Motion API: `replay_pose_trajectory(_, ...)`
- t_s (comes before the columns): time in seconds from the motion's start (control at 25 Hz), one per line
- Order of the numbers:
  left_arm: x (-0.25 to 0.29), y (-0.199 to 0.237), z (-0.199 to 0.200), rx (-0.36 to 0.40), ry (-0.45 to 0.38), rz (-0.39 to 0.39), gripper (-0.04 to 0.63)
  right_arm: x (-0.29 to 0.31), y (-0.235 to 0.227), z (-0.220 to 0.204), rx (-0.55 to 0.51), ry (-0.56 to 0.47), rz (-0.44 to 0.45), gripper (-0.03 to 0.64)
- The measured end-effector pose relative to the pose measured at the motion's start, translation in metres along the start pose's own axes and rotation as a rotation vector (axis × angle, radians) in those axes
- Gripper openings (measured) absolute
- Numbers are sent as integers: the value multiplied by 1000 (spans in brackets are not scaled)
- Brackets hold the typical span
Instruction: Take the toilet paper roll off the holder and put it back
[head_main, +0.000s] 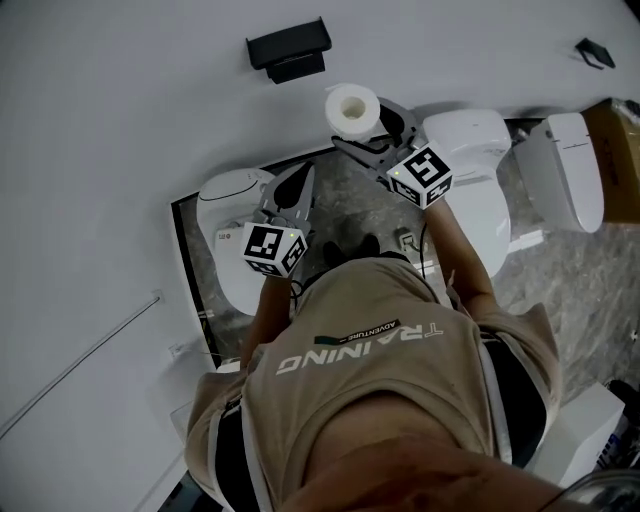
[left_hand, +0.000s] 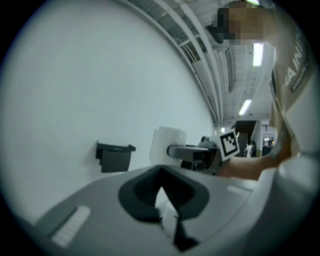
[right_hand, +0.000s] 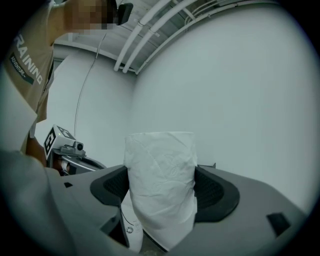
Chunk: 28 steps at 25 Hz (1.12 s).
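The white toilet paper roll (head_main: 352, 108) is off the wall, clamped upright between the pads of my right gripper (head_main: 365, 125). In the right gripper view the roll (right_hand: 161, 185) fills the gap between the two dark pads (right_hand: 112, 185). The black holder (head_main: 288, 50) hangs bare on the white wall, a little up and left of the roll. My left gripper (head_main: 298, 180) hovers lower left of the roll, shut, nothing in it. In the left gripper view, beyond my left gripper (left_hand: 161, 192), stand the holder (left_hand: 115, 155), the roll (left_hand: 167, 145) and my right gripper (left_hand: 192, 150).
Three white toilets stand below the wall: one under my left gripper (head_main: 232, 195), one under my right arm (head_main: 478, 150), one further right (head_main: 565, 170). A cardboard box (head_main: 615, 130) sits at the far right. A small black fitting (head_main: 595, 50) is on the wall.
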<state>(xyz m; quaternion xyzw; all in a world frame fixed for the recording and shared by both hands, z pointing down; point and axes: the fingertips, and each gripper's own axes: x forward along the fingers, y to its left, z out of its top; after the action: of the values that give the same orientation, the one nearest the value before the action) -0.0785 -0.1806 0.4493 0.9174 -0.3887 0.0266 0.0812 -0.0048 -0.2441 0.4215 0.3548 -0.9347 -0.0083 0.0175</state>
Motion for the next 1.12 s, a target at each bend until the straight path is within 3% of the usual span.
replay_pose_trajectory(0.32,-18,17,1,-26,-34,27,0,67,-67,31,-133,-49,-131,347)
replay_pose_trajectory(0.44,-24,20,0,-52,-40,34,0,102,-98,39,-146,-42,-140,347)
replay_pose_trajectory(0.8,-44,36,2,-53,-30,85,0,181,-160,38,-23,-41,-132,347)
replay_pose_trajectory(1.12,-56,41,-4,-65,-20,90,0,198,-168,-1,-3,38,-170,347)
